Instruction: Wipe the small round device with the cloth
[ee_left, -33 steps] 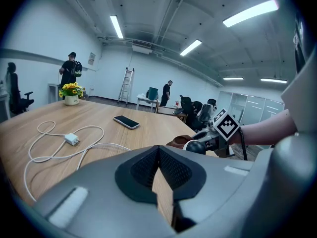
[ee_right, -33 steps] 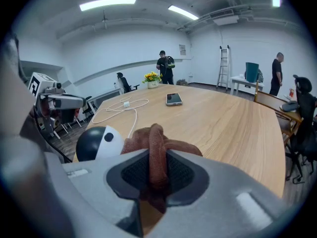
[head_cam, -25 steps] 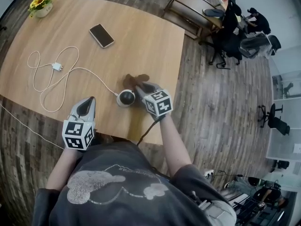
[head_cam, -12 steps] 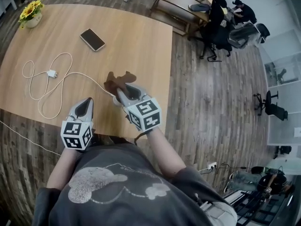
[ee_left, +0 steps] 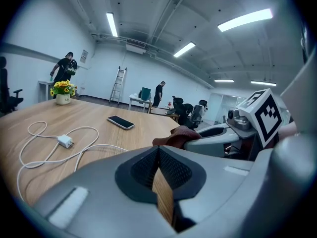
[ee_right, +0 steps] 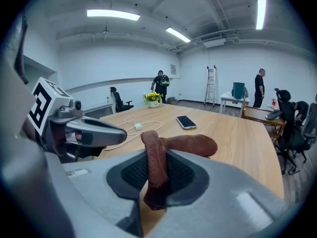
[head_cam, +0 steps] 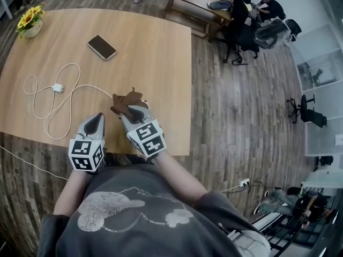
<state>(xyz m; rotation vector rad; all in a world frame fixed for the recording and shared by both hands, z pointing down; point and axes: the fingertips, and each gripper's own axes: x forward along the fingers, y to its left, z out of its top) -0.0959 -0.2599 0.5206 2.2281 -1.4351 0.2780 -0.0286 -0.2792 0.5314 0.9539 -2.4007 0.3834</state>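
- The small round device is out of sight, probably under the brown cloth [head_cam: 126, 100], where the white cable [head_cam: 56, 88] ends, by the desk's [head_cam: 161, 52] near edge.
- right tongs [head_cam: 132, 111] pinch the cloth, angled down for rubbing.
- left tongs [head_cam: 98, 119], pressed together and empty, hover just left.

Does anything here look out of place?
Nothing is spilled or damaged. The white cable lies in loose loops, its end running under the brown cloth in the right gripper; the round device is hidden.

Phone [head_cam: 102, 47], white charger cable [head_cam: 56, 88] and potted flowers [head_cam: 29, 20] on wooden table [head_cam: 155, 63].
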